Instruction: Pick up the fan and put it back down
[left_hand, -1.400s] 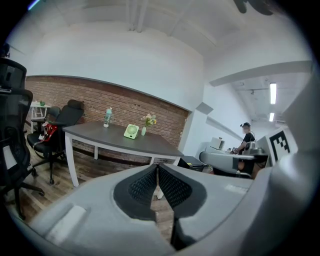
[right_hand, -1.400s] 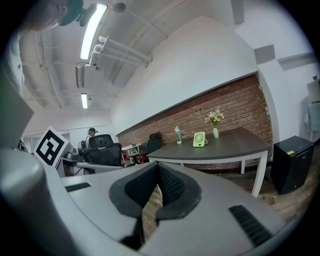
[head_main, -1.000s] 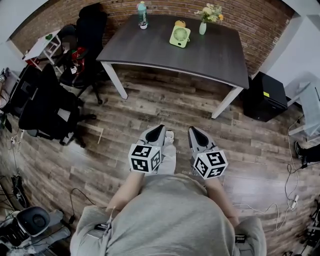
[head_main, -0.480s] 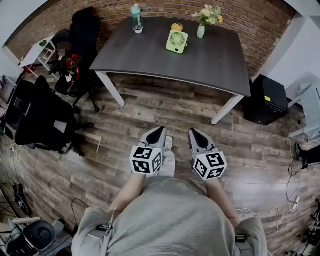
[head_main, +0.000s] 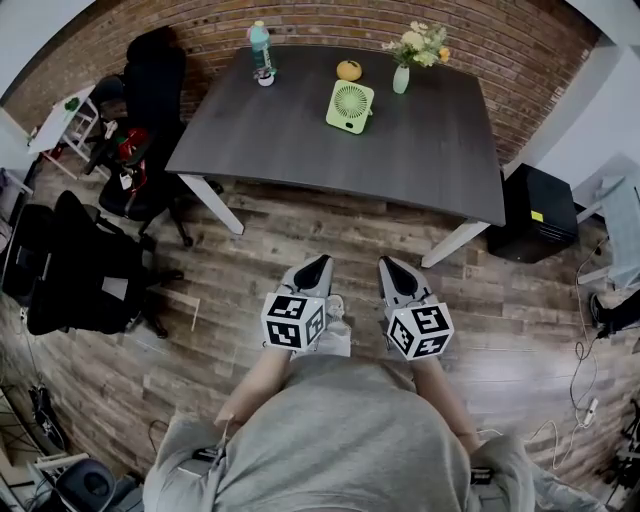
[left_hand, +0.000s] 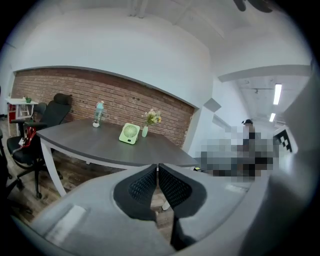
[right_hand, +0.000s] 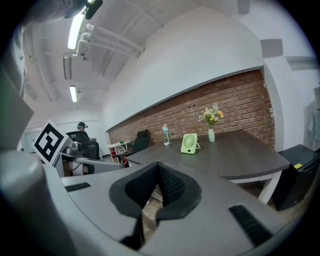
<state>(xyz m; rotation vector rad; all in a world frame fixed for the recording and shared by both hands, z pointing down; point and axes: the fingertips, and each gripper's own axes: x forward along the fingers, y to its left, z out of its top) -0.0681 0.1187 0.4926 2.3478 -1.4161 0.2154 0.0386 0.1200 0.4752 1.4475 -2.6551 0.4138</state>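
Note:
A small light-green fan (head_main: 350, 105) stands upright on the dark grey table (head_main: 300, 140), toward its far side near the brick wall. It also shows in the left gripper view as the fan (left_hand: 129, 134) and in the right gripper view as the fan (right_hand: 189, 143). My left gripper (head_main: 318, 264) and right gripper (head_main: 384, 263) are held side by side over the wooden floor, well short of the table's near edge. Both are shut with nothing between their jaws. The left gripper (left_hand: 157, 167) and right gripper (right_hand: 157, 166) point toward the table.
On the table stand a bottle (head_main: 260, 50), an orange fruit (head_main: 348, 70) and a vase of flowers (head_main: 402, 78). Black office chairs (head_main: 90, 270) crowd the left. A black box (head_main: 535, 215) sits right of the table. Cables (head_main: 580, 350) lie on the floor at right.
The table and fan have come nearer and lower in the head view as I walk toward them. Both grippers stay shut and side by side.

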